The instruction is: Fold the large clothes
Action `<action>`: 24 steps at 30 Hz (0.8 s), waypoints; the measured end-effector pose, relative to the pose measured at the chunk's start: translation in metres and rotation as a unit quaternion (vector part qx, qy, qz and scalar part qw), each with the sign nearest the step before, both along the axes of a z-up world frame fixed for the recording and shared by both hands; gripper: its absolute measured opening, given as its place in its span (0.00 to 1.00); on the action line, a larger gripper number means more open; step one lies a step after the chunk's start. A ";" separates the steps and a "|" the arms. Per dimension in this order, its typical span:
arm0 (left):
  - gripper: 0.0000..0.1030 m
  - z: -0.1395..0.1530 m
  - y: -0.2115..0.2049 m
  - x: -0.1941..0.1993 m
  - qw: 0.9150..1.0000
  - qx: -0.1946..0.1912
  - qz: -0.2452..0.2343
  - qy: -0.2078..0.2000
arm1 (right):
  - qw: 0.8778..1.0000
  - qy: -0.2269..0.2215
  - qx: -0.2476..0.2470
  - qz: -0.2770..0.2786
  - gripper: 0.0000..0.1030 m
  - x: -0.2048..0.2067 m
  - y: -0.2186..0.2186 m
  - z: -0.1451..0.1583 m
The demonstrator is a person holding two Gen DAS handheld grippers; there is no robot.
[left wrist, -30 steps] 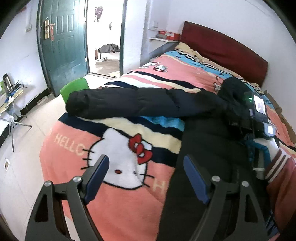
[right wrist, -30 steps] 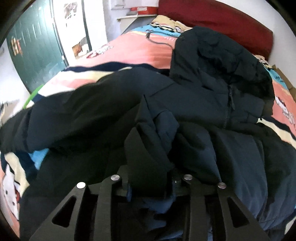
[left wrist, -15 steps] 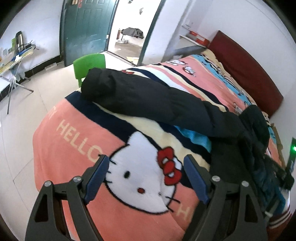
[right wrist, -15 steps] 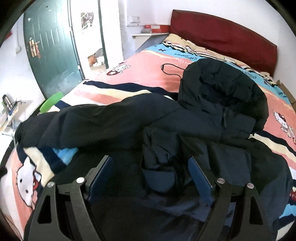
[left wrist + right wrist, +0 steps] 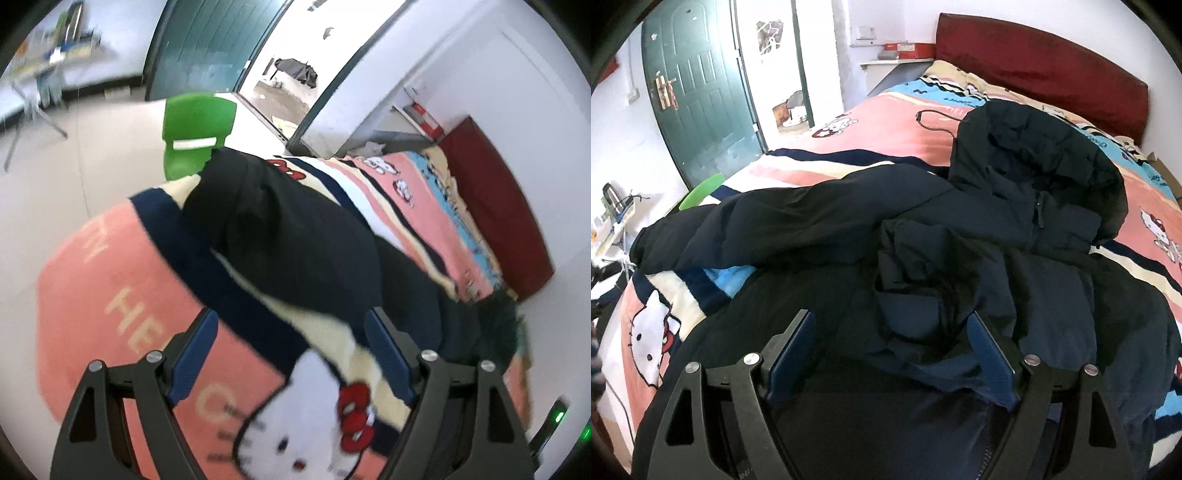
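Note:
A dark navy hooded puffer jacket (image 5: 1052, 295) lies front-up on the bed. Its hood (image 5: 1034, 147) points toward the headboard. One sleeve (image 5: 916, 266) sits bunched on the chest. The other sleeve (image 5: 775, 229) stretches out to the left, across the blanket. My right gripper (image 5: 892, 319) hovers open over the bunched sleeve, and its pads do not press the cloth. My left gripper (image 5: 290, 317) is open and empty, just short of the outstretched sleeve (image 5: 288, 236), whose cuff end lies near the bed's corner.
The pink cartoon-cat blanket (image 5: 110, 295) covers the bed. A green plastic chair (image 5: 199, 133) stands at the bed's corner beside the cuff. A dark cable (image 5: 934, 122) lies on the blanket beyond the hood. The red headboard (image 5: 1034, 62) and a green door (image 5: 698, 92) stand behind.
My right gripper opened, let go of the bunched sleeve and pulled back a little. My left gripper swung left along the outstretched sleeve toward its cuff, rolling as it went.

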State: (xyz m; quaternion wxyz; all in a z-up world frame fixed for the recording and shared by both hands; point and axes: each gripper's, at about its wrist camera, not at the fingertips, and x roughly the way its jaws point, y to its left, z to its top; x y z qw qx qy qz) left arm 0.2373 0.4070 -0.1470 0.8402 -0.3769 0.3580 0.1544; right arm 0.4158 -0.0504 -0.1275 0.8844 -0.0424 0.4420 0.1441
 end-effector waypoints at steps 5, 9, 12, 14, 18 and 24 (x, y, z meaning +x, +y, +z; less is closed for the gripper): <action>0.77 -0.018 0.024 0.023 0.999 -0.048 0.016 -0.017 | 1.000 -0.001 0.007 -0.009 0.81 -0.003 -0.009 0.004; 0.68 -0.034 0.034 0.032 0.997 -0.074 0.030 -0.018 | 1.000 -0.003 0.013 -0.015 0.81 -0.007 -0.017 0.008; 0.58 -0.046 0.041 0.036 0.995 -0.087 0.043 -0.015 | 1.000 -0.004 0.015 -0.020 0.81 -0.010 -0.023 0.010; 0.52 -0.048 0.047 0.040 0.994 -0.091 0.051 -0.018 | 1.000 -0.007 0.015 -0.024 0.81 -0.012 -0.029 0.013; 0.49 -0.053 0.059 0.047 0.991 -0.111 0.072 -0.028 | 0.999 -0.012 0.013 -0.032 0.81 -0.016 -0.040 0.017; 0.18 -0.060 0.062 0.049 0.987 -0.131 0.084 -0.027 | 0.998 -0.016 0.013 -0.052 0.81 -0.029 -0.060 0.021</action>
